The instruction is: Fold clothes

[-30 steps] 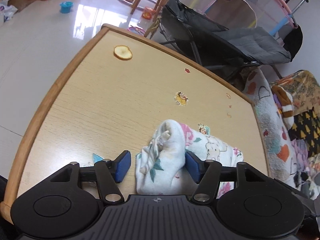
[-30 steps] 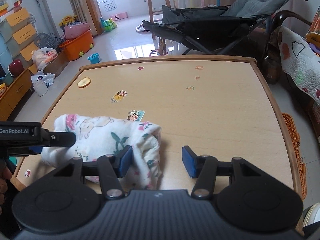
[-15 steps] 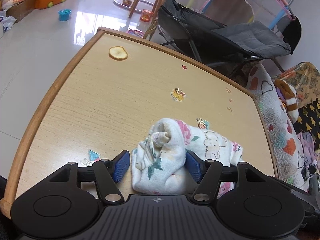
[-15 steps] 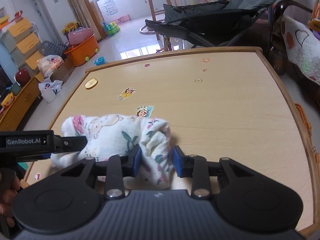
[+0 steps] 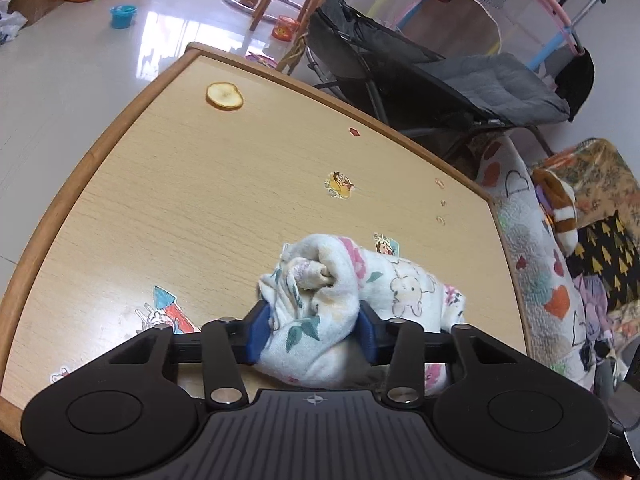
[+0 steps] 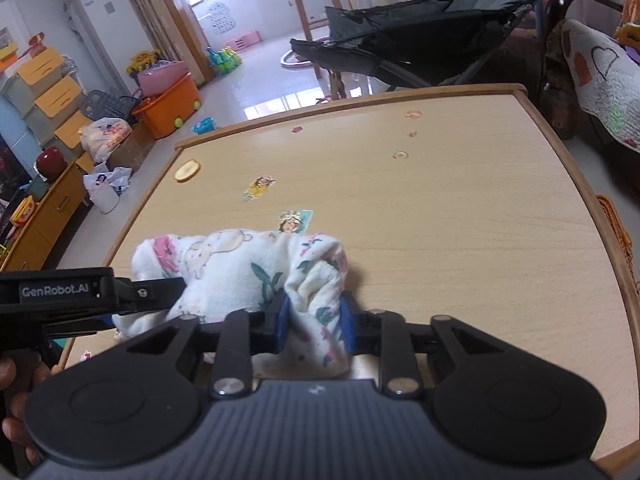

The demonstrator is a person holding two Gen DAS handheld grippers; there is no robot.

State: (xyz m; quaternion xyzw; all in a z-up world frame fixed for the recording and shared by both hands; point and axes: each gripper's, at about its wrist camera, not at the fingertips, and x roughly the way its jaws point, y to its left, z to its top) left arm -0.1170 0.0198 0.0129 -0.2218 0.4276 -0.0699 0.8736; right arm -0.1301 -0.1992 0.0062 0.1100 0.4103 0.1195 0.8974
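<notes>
1. Left wrist view: the left claw (image 5: 314, 326) has its two blue pads pressed into opposite sides of one bunched end of a white rolled-up cloth garment printed with pink flowers, green leaves and cartoon animals (image 5: 340, 296). Its jaws are closing, with the cloth squeezed between them.
2. Same view: the garment lies on the light wooden tabletop with a darker wood rim (image 5: 200, 200), close to the near edge. It stretches from the claw toward the right edge, and its rolled end curls up just above the pads.
3. Same view: a round yellowish slice-shaped piece (image 5: 224, 96) sits near the far left edge. A small cartoon sticker in yellow and red (image 5: 339, 185) is stuck mid-tabletop, and a blue-and-red rocket sticker (image 5: 168, 308) lies at the near edge, just left of the claw.
4. Same view: beyond the far edge stands a dark grey folding recliner chair (image 5: 460, 76). A white quilt with heart shapes (image 5: 528, 240) hangs past the right edge.
5. Right wrist view: the right claw (image 6: 314, 322) is clamped on the opposite bunched end of the same garment (image 6: 248, 264). The cloth bulges up between its blue pads, and its jaws are closing on it.
6. Same view: the garment runs from this claw leftward along the near edge of the tabletop (image 6: 440, 220). There the black body of the left claw reaches into its other end, held by a person's hand (image 6: 16, 424) at the picture's left border.
7. Same view: an orange plastic storage bin on wheels (image 6: 170, 106) stands on the floor past the far left corner.
</notes>
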